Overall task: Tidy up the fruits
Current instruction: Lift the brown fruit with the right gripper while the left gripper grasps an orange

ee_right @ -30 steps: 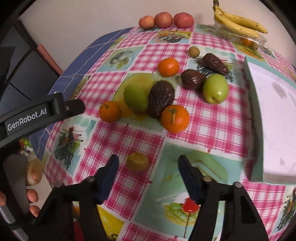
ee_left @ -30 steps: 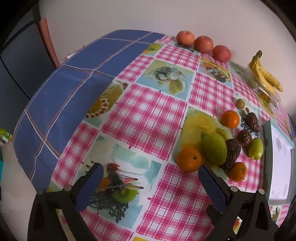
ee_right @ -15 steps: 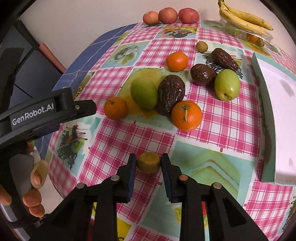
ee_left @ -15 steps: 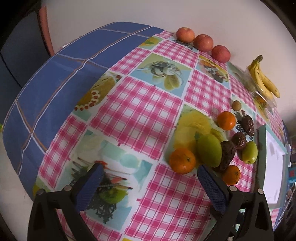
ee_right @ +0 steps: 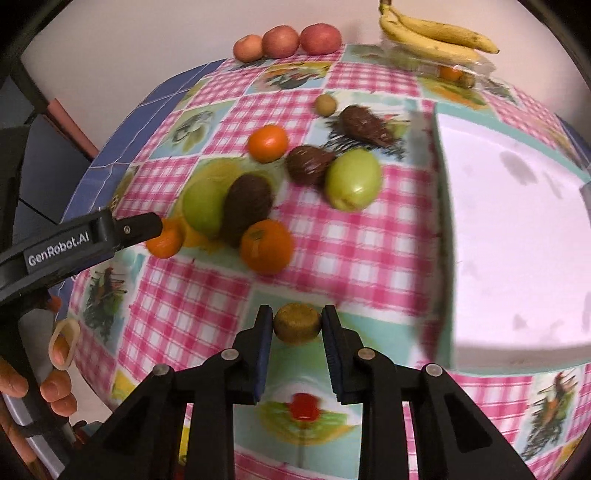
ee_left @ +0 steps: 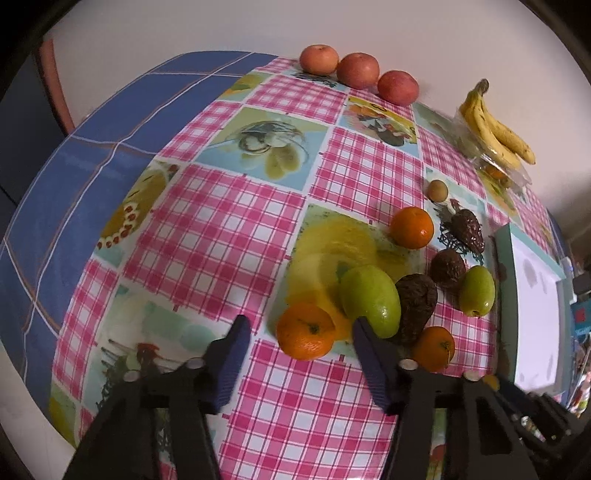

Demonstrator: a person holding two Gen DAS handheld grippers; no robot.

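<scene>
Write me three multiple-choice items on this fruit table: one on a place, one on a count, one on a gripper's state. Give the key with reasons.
1. Where do the yellow bananas lie?
A. on a clear plastic pack by the wall
B. on the white tray
C. on the blue cloth

2. How many round reddish apples line the wall?
A. two
B. three
C. five

3. What is between the right gripper pads?
A. nothing
B. an orange mandarin
C. a small brownish-yellow round fruit

Key: 1 A, the bunch rests on the pack at the far edge; 2 B, three stand in a row; 3 C, both pads press its sides.
</scene>
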